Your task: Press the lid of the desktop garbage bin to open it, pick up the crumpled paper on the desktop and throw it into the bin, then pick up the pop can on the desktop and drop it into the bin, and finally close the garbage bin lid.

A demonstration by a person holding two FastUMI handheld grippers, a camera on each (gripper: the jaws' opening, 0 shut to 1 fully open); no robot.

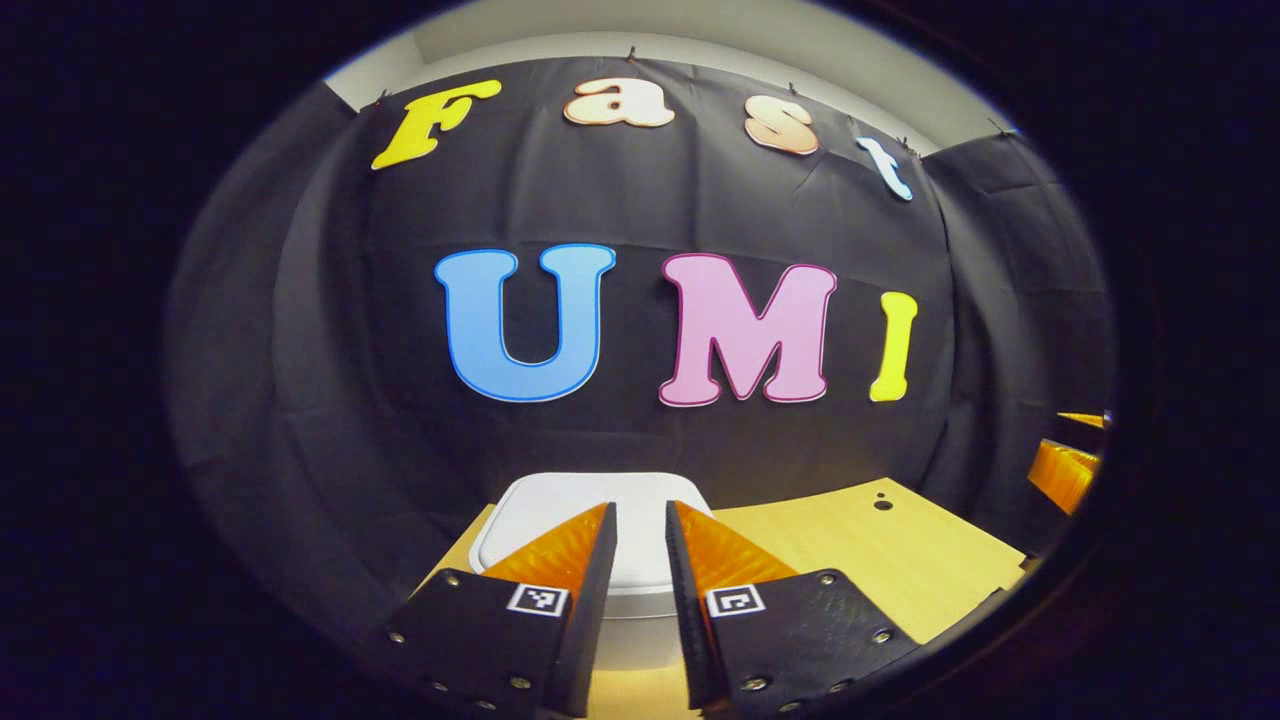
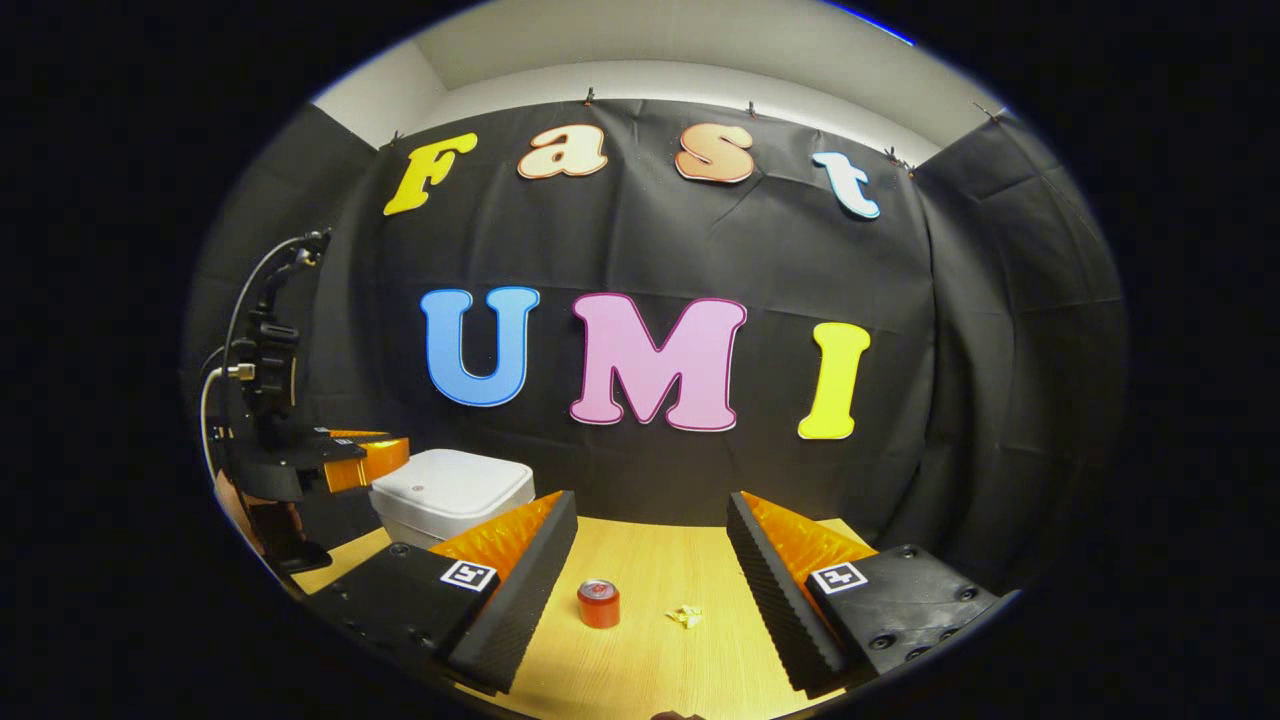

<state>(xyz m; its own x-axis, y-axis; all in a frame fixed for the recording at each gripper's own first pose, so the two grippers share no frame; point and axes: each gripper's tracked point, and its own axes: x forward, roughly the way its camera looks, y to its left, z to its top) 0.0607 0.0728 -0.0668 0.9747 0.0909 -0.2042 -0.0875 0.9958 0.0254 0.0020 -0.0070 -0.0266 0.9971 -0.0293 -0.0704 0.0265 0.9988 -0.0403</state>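
In the left gripper view the left gripper [image 1: 640, 520] is hovering with its two fingers drawn nearly together, a narrow gap between them and nothing clamped; it is pointing over the closed lid of the white, square, rounded-corner plastic desktop bin [image 1: 560, 500], which is sitting at the back of the pale wooden desktop [image 1: 880, 560] against the black cloth wall. In the right gripper view the right gripper [image 2: 650, 520] is standing released, its fingers spread wide and holding nothing; between them, farther off on the desktop [image 2: 650, 660], the small red pop can [image 2: 598, 603] is standing upright, and the little crumpled scrap of pale paper [image 2: 686, 616] is lying just beside it; the bin [image 2: 450, 490] is sitting to the left, lid down, with the left gripper [image 2: 375, 458] poised beside it.
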